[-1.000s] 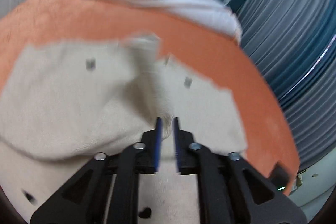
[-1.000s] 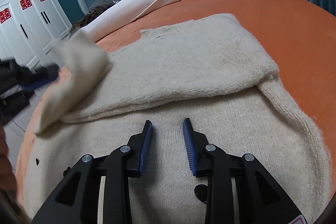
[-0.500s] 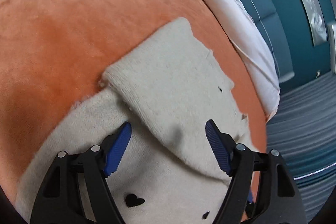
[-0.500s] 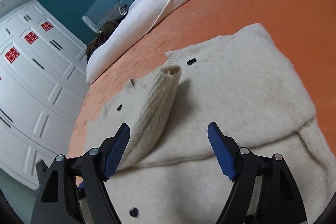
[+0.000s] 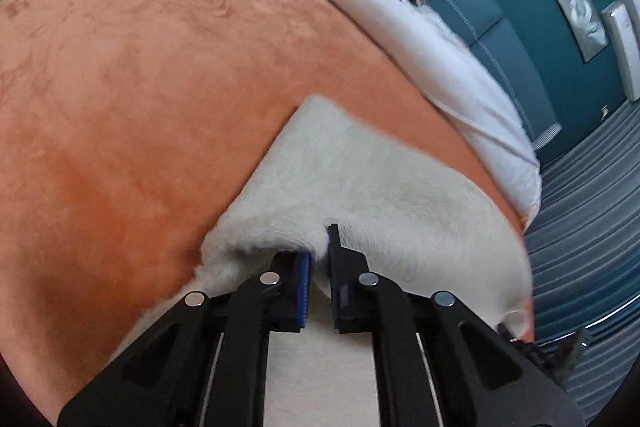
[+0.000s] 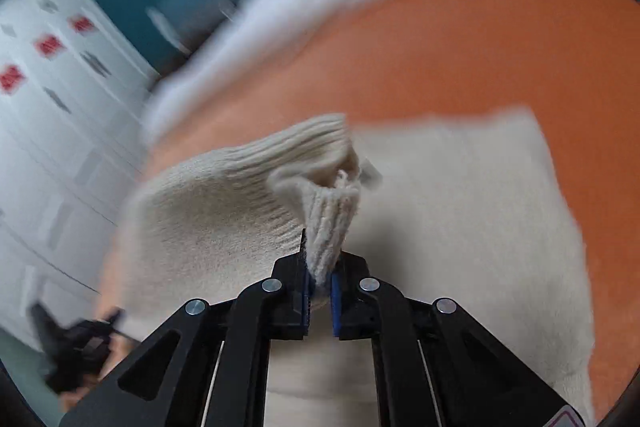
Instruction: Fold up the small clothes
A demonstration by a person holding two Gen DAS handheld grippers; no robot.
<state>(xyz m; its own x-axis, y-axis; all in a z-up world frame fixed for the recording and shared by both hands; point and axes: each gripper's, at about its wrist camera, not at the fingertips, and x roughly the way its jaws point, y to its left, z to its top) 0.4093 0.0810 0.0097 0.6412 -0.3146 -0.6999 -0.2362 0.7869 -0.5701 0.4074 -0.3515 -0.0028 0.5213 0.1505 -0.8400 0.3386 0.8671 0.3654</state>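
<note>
A cream knit cardigan (image 5: 360, 179) lies on an orange bedspread (image 5: 140, 87). In the left wrist view my left gripper (image 5: 320, 251) is shut on a fold of the cardigan's edge. In the right wrist view my right gripper (image 6: 320, 267) is shut on the ribbed cuff of a sleeve (image 6: 328, 227) and holds it lifted over the cardigan body (image 6: 460, 207). The left gripper also shows in the right wrist view (image 6: 72, 343) at the lower left, blurred.
A white duvet (image 5: 420, 47) lies along the far side of the bed below a teal headboard (image 5: 500, 19). White wardrobe doors (image 6: 48, 107) stand to the left. Grey curtains (image 5: 580, 227) hang to the right.
Both grippers were wide open over the cardigan half a second ago. Now both are shut on fabric: the left on a fold at the edge, the right on the sleeve cuff, lifted.
</note>
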